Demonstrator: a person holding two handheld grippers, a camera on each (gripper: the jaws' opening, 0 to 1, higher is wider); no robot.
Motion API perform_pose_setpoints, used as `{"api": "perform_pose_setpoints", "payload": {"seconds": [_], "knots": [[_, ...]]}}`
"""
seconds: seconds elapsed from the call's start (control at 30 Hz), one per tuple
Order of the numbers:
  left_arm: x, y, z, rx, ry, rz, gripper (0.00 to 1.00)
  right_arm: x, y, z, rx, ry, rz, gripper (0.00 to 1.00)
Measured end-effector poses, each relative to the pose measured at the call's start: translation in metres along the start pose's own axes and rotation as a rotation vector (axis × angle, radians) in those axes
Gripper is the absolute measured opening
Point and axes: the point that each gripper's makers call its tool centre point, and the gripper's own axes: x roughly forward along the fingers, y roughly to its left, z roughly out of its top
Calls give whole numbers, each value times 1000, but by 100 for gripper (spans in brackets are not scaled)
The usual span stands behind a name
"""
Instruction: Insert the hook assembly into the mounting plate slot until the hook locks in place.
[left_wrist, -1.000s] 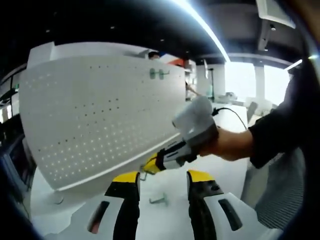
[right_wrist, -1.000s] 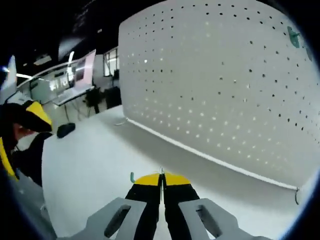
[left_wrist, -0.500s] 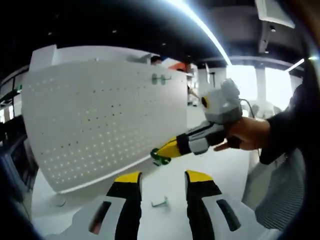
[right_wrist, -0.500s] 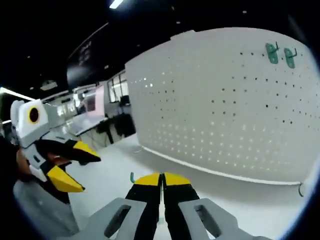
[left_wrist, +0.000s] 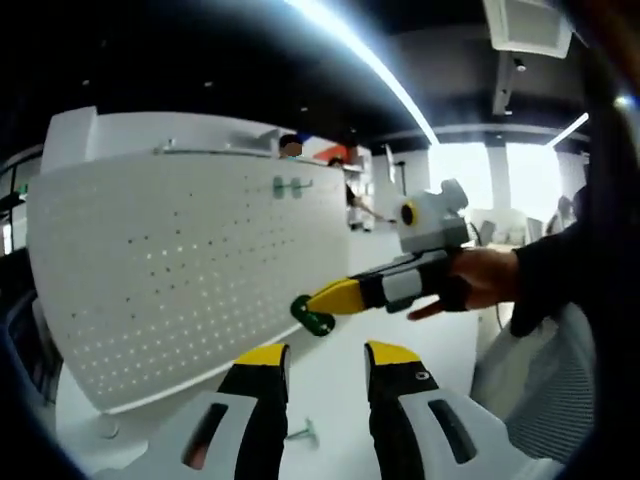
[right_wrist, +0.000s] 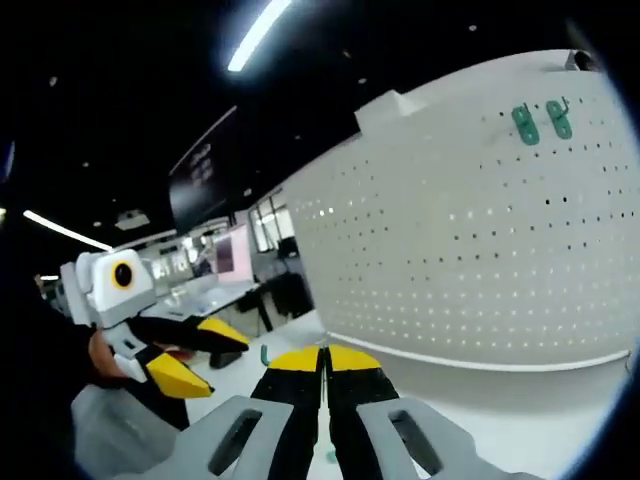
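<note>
Tongs first: my right gripper (left_wrist: 318, 303) sits mid-frame in the left gripper view, its yellow tips pinched on a green hook (left_wrist: 312, 317); a second ago it was lower, close over the table, with no green showing at its tip. In its own view the right gripper (right_wrist: 323, 352) has its jaws pressed together at the bottom centre, a sliver of the green hook (right_wrist: 264, 355) poking out at the left of the tips. My left gripper (left_wrist: 314, 352) stands with its jaws apart and nothing between them; it also appears at the lower left of the right gripper view (right_wrist: 195, 352), spread apart there too.

The white pegboard (left_wrist: 190, 260) stands upright on the white table (left_wrist: 330, 385), filling the left half of the left gripper view. Two green hooks (left_wrist: 290, 186) hang near its top edge, side by side; in the right gripper view they (right_wrist: 541, 121) sit at the upper right, lower in the frame than half a second ago. A loose metal hook (left_wrist: 302, 433) lies on the table between my left jaws.

Behind, a long ceiling light (left_wrist: 360, 55) runs across a dark ceiling.
</note>
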Motion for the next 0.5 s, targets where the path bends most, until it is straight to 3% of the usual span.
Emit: {"api": "perform_pose_setpoints", "payload": {"seconds": [0.17,0.3,0.5], "knots": [[-2,-2,7,5,-17,-19,29,-2,10,6,-33,-15,72,0],[-3,-7,13,7,-44,-43,27,-4,25,5,14,-19,179,0],[-4,-16,18,30,-59,-73,23,-5,32,6,13,-31,219,0]]}}
